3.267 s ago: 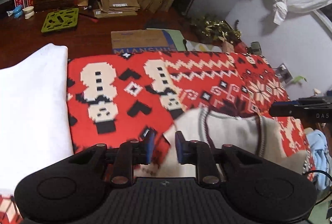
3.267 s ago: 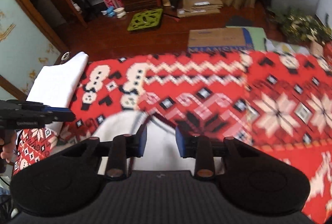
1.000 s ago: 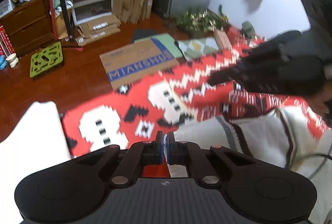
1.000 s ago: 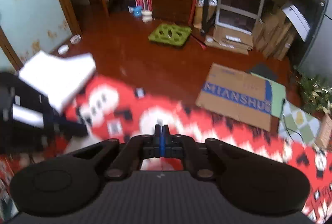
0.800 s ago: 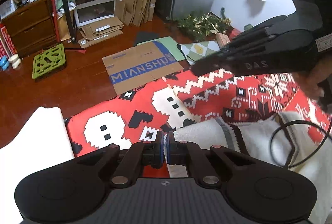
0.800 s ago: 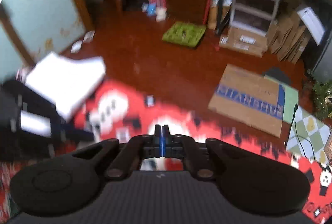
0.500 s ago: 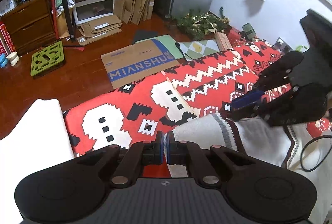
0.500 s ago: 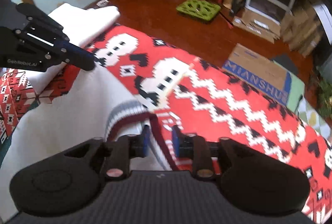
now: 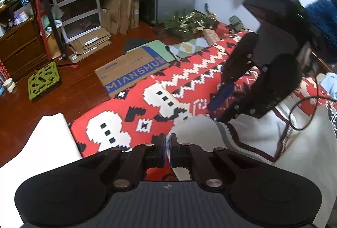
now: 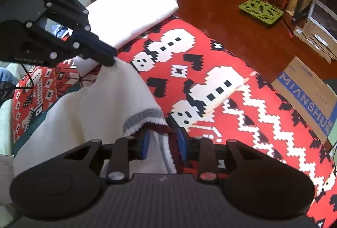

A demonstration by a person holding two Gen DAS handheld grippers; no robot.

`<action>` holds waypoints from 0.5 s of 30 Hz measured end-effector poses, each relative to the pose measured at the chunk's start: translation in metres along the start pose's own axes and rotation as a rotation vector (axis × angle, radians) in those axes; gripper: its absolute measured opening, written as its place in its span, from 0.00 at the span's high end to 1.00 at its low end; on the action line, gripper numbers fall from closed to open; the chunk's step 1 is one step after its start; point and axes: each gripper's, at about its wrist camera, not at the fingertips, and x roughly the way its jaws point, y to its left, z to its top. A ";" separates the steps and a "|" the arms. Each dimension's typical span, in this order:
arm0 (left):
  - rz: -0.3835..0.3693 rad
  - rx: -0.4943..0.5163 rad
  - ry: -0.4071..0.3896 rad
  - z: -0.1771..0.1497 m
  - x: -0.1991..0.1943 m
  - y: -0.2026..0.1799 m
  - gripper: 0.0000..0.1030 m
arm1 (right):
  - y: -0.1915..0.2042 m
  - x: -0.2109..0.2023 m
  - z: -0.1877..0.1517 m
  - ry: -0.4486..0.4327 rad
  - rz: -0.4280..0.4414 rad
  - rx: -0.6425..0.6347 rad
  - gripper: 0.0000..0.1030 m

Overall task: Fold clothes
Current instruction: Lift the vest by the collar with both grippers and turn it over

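Left wrist view: my left gripper (image 9: 167,149) is pinched tight on the sweater (image 9: 248,139), holding a corner of its cream knit. I keep that corner lifted just over the red blanket (image 9: 151,105) so the cloth hangs taut and cannot bunch. The rest of the sweater lies to the right on the blanket, with its striped collar showing. My right gripper (image 9: 219,101) comes down from the upper right onto the collar edge. A folded white cloth (image 9: 48,139) sits at the left, just beside the blanket, probably a finished piece set out of the way.

Right wrist view: my right gripper (image 10: 163,147) stands wide, its blue pads either side of the striped collar (image 10: 147,120), which lies between them without being clamped. I judge I am lining up for a second grip, so both hands can carry that edge over. My left gripper (image 10: 109,57) holds its corner at the upper left, touching the white cloth's (image 10: 134,15) near edge. Beyond the blanket (image 10: 242,101) is bare wooden floor (image 10: 221,15).
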 end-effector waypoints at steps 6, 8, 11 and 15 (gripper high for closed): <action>-0.006 0.067 0.009 0.000 0.000 -0.006 0.97 | -0.001 0.013 0.012 0.085 0.032 -0.069 0.97; 0.002 0.075 0.013 0.000 0.000 -0.006 0.97 | -0.001 0.015 0.016 0.102 0.013 -0.068 0.97; 0.033 0.048 0.009 0.003 0.002 0.000 0.97 | -0.001 -0.001 0.023 0.034 -0.071 -0.016 0.98; 0.081 -0.047 -0.030 0.013 0.004 0.017 0.97 | -0.003 -0.018 0.047 -0.050 -0.201 0.000 0.98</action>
